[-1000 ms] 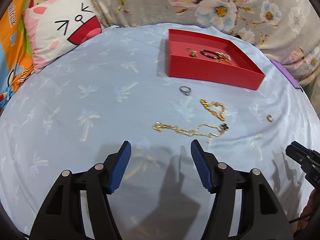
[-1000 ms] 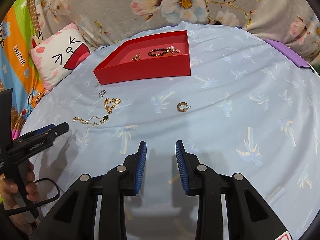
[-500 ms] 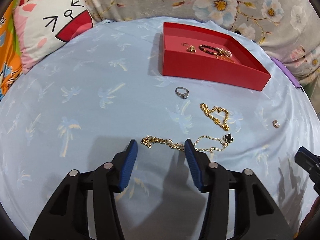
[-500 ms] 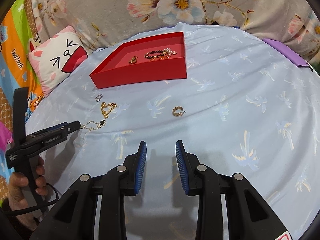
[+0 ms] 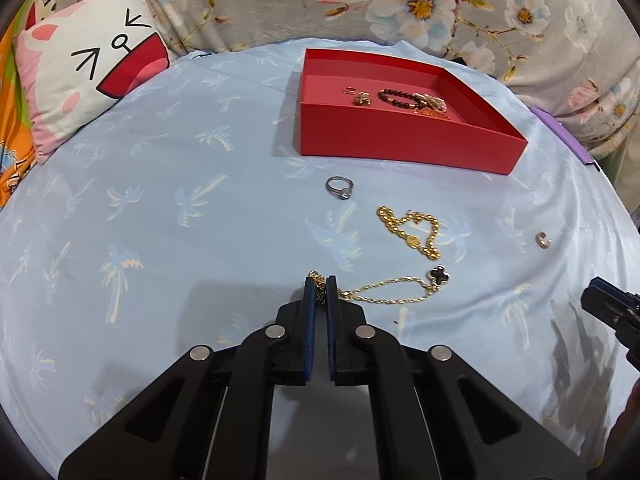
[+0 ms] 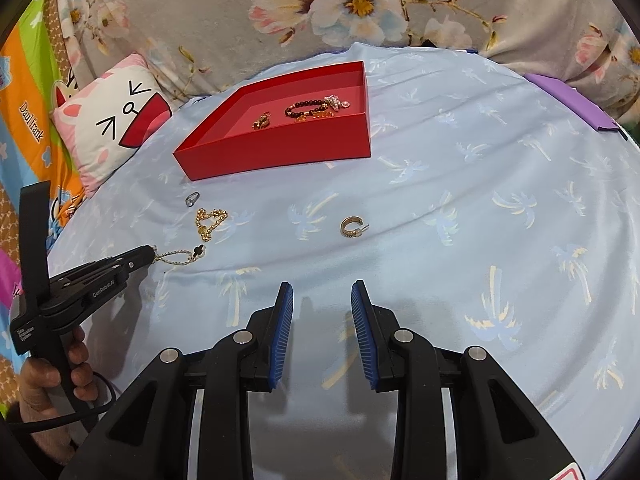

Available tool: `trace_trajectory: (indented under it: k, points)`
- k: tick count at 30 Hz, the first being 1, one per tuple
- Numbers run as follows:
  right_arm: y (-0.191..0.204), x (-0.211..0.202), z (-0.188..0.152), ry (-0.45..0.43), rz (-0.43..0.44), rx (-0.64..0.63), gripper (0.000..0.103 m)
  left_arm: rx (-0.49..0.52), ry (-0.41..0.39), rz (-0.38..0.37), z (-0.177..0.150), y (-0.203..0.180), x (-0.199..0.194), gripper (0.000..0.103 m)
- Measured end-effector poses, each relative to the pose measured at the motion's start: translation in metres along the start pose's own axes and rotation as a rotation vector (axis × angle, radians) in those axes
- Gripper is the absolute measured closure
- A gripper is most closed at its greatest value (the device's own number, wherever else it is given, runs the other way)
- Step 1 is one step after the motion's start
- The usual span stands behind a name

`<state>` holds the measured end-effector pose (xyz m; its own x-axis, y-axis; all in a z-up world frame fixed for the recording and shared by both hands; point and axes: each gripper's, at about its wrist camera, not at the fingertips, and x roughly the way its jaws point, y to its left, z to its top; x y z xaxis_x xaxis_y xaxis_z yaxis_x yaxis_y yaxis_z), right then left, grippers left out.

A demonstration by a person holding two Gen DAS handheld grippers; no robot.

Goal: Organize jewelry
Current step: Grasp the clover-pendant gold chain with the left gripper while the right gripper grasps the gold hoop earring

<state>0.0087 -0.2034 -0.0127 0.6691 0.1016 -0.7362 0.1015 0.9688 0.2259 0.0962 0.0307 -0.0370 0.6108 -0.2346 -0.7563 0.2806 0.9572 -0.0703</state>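
Note:
My left gripper [image 5: 320, 286] is shut on one end of a thin gold chain with a black clover charm [image 5: 394, 290], which lies on the blue cloth; it also shows in the right wrist view [image 6: 180, 255]. Beyond it lie a gold bead bracelet [image 5: 412, 230], a silver ring [image 5: 340, 188] and a small gold hoop earring [image 5: 543, 239]. A red tray [image 5: 400, 136] at the back holds a dark bead bracelet [image 5: 400, 98] and small gold pieces. My right gripper [image 6: 322, 300] is open and empty, above the cloth short of the hoop earring [image 6: 352, 227].
A cat-face pillow [image 5: 88, 80] lies at the back left. Floral fabric [image 5: 400, 4] runs along the back. A purple object [image 6: 568, 100] sits at the cloth's far right edge. The right gripper's tip [image 5: 612, 308] shows at the right of the left wrist view.
My left gripper moved forward to the thin gold chain and closed on its end. My right gripper stayed open and hardly moved.

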Motion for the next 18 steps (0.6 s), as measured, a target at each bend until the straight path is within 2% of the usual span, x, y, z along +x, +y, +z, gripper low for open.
trace_trajectory:
  k: [9, 18]
  points:
    - [-0.009, 0.012, 0.017, -0.003, -0.010, 0.012, 0.073, -0.009, -0.083, -0.102, 0.016, -0.011, -0.049, 0.100]
    - [-0.008, 0.044, 0.037, 0.021, -0.042, -0.012, 0.073, -0.026, -0.160, -0.137, 0.036, -0.009, -0.082, 0.100]
